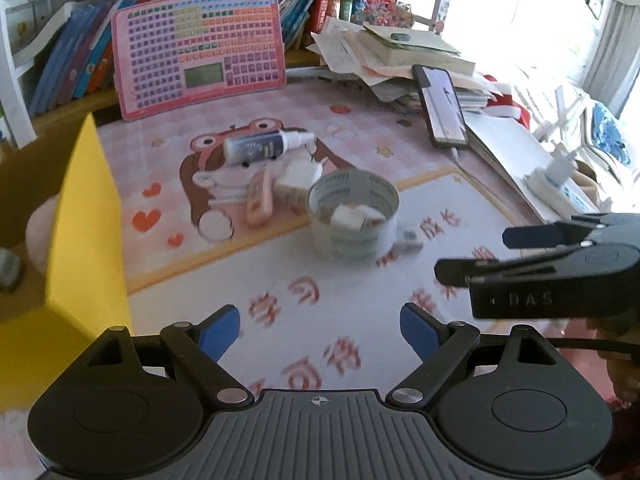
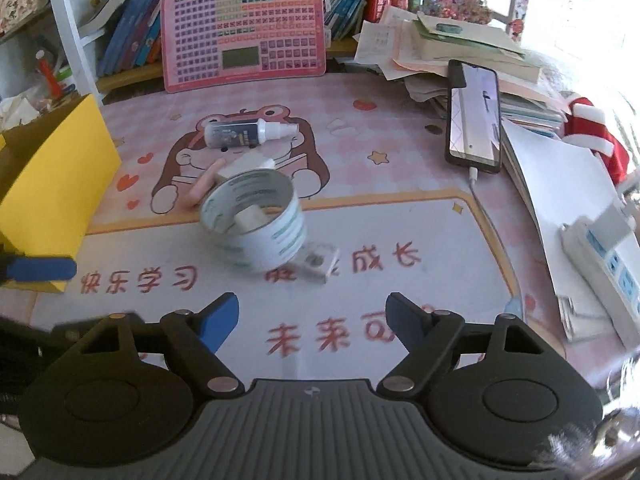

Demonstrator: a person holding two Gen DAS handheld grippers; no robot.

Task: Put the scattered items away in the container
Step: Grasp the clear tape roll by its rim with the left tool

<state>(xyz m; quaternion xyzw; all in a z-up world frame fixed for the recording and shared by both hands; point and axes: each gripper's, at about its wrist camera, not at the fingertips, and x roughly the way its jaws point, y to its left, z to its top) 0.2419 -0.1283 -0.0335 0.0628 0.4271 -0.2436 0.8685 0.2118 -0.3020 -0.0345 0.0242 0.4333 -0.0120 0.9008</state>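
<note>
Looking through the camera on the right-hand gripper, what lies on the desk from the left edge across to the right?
Yellow cardboard box → pink flat eraser-like bar → white roll of tape printed with green lettering → small clear plastic block → black smartphone leaning on the paper pile → white power strip.

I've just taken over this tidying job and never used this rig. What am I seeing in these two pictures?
Each picture comes from a camera on a hand-held gripper, looking along its jaws. The left gripper and the right gripper are both open and empty. On the pink desk mat lie a tape roll, a spray bottle, a white charger and a pink case. The yellow box stands at the left.
</note>
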